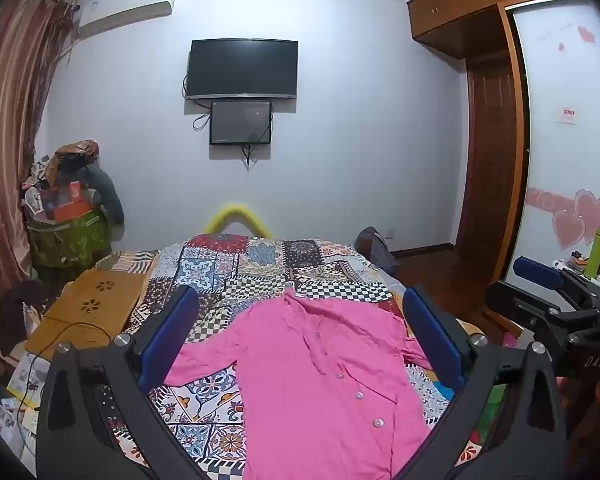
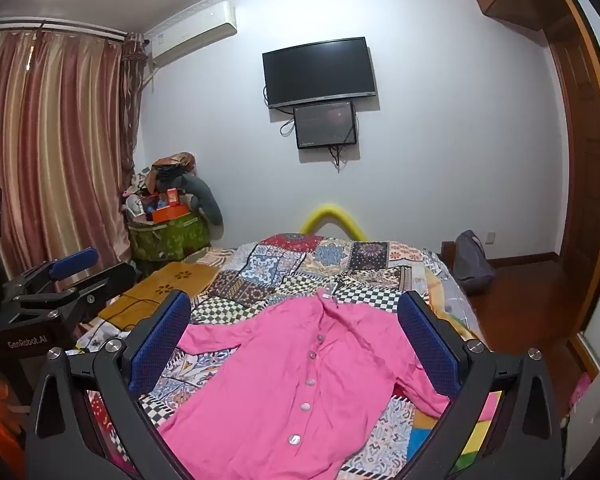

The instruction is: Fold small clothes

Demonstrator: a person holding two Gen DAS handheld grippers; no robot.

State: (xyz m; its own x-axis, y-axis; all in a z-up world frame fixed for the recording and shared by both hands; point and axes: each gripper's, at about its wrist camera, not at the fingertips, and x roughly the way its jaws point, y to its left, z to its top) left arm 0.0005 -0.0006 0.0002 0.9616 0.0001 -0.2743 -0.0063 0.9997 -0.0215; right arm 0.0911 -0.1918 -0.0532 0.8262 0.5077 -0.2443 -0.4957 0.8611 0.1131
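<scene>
Your pink shirt [image 1: 320, 380] lies buttoned and spread flat on the bed [image 1: 236, 268], sleeves out: no fold made yet, everything left. Your left gripper [image 1: 300, 332] and right gripper [image 2: 296, 340] hover above, fingers released and empty.

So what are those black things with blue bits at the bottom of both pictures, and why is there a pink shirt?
They are two grabbing tools that a person holds, one in each hand. Each carries a camera looking forward between its blue-padded jaws, so you get one picture per tool. The left gripper and the right gripper both have their jaws wide open and hold nothing. Below them a pink button-front shirt lies spread out, not yet folded, on a bed with a colourful patchwork quilt. Each picture also catches the other tool off to one side.
</scene>
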